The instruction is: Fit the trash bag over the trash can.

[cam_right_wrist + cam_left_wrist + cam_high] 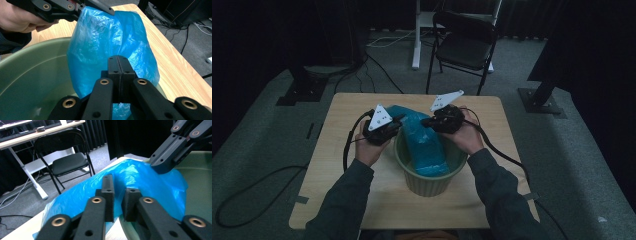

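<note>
Bucket [428,182] green; blue plastic bag [424,142] inside, draped over rim.

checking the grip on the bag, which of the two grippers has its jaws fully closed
The right gripper: its jaws meet on the blue bag over the green tub. The left gripper shows a gap.

The blue bag [110,45] is thin, crinkly, shiny plastic, the green tub [32,75] looks smooth and a bit glossy, and the table [362,200] is pale, matt wood.
</note>
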`<state>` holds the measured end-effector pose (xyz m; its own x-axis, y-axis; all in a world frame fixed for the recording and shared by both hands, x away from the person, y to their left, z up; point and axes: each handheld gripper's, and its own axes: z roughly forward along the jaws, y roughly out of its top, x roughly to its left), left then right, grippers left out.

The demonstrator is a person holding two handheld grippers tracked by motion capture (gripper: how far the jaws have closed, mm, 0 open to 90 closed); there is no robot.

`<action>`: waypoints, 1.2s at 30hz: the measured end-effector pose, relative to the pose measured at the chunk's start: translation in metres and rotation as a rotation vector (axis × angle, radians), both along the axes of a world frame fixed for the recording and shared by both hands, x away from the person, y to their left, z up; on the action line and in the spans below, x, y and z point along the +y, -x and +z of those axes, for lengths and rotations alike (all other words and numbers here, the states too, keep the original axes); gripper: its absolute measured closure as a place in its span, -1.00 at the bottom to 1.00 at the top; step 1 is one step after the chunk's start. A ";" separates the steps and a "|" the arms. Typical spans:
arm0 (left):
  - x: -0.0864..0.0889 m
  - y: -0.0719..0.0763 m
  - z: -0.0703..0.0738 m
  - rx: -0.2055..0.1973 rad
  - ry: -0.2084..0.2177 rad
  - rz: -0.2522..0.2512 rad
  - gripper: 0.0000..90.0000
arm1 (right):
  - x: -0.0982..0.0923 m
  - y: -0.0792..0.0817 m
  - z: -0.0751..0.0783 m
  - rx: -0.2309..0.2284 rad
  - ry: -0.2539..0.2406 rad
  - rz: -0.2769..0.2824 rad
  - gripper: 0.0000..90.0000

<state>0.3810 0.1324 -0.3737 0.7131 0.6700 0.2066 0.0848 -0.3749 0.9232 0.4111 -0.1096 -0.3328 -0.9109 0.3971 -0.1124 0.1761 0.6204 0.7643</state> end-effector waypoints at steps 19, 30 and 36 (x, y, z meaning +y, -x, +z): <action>0.012 -0.006 -0.016 0.017 -0.003 0.067 0.74 | -0.012 0.012 0.006 -0.015 -0.010 0.043 1.00; -0.004 0.000 -0.010 -0.017 -0.039 0.021 0.99 | -0.016 0.016 0.010 0.012 -0.008 0.066 0.38; -0.013 0.005 -0.006 -0.041 -0.058 0.000 0.99 | -0.009 0.012 0.023 -0.002 -0.056 0.044 0.28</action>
